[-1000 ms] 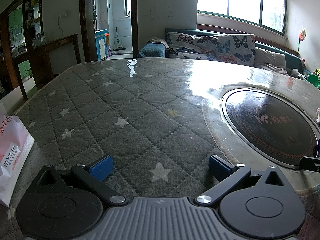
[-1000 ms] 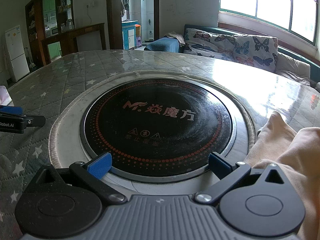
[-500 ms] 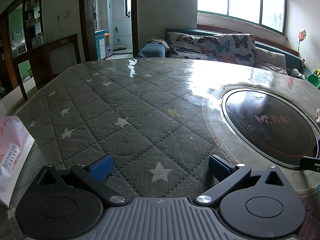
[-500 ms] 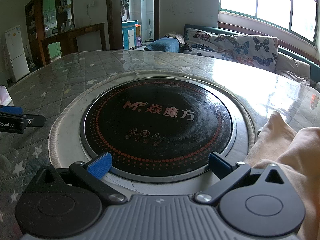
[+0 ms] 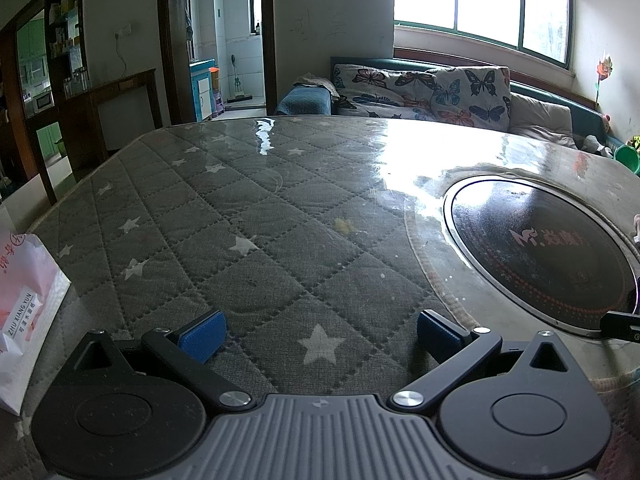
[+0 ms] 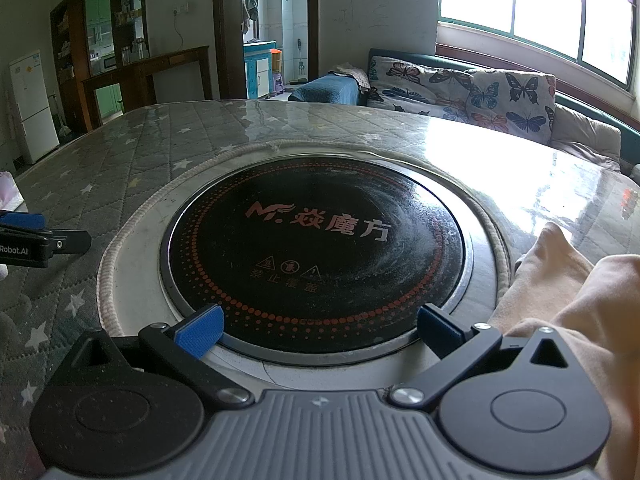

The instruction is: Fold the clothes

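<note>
A beige garment (image 6: 576,296) lies crumpled on the table at the right edge of the right wrist view, just right of my right gripper (image 6: 320,330). That gripper is open and empty, low over the near rim of the black round cooktop (image 6: 316,248). My left gripper (image 5: 320,336) is open and empty, low over the grey star-quilted table cover (image 5: 240,216). Its side shows at the left of the right wrist view (image 6: 40,236). The garment is barely visible in the left wrist view, at the far right edge.
The cooktop also shows at the right of the left wrist view (image 5: 536,256). A white and pink plastic bag (image 5: 24,312) lies at the table's left edge. A butterfly-print sofa (image 5: 432,92) stands beyond the table.
</note>
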Available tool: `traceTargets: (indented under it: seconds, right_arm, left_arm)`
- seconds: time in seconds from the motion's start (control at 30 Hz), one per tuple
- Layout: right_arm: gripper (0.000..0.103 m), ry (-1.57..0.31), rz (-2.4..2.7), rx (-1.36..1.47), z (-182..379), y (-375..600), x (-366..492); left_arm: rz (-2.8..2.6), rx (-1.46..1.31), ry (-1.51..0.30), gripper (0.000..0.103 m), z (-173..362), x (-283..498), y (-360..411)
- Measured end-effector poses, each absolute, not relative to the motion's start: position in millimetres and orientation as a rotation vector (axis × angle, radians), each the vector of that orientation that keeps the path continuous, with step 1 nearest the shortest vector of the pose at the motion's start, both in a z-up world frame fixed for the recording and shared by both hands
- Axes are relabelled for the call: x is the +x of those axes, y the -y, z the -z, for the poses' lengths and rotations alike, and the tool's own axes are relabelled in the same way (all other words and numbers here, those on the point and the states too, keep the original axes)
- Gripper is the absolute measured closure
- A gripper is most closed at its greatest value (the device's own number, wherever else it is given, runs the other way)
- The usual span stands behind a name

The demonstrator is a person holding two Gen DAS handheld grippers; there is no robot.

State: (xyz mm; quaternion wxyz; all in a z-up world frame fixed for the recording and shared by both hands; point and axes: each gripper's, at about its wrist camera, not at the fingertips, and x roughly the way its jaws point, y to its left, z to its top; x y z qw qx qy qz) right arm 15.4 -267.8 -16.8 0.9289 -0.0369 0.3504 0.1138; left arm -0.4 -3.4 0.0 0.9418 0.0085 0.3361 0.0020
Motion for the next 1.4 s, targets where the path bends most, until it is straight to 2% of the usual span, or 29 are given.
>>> traceTargets:
  seconds: [1.4]
  right_arm:
    - [0.000, -0.718, -0.233, -0.077, 16.6, 266.5, 14.3]
  left_arm:
    - [-0.002, 0.012, -0.685, 0.000, 1.0, -0.7, 2.8]
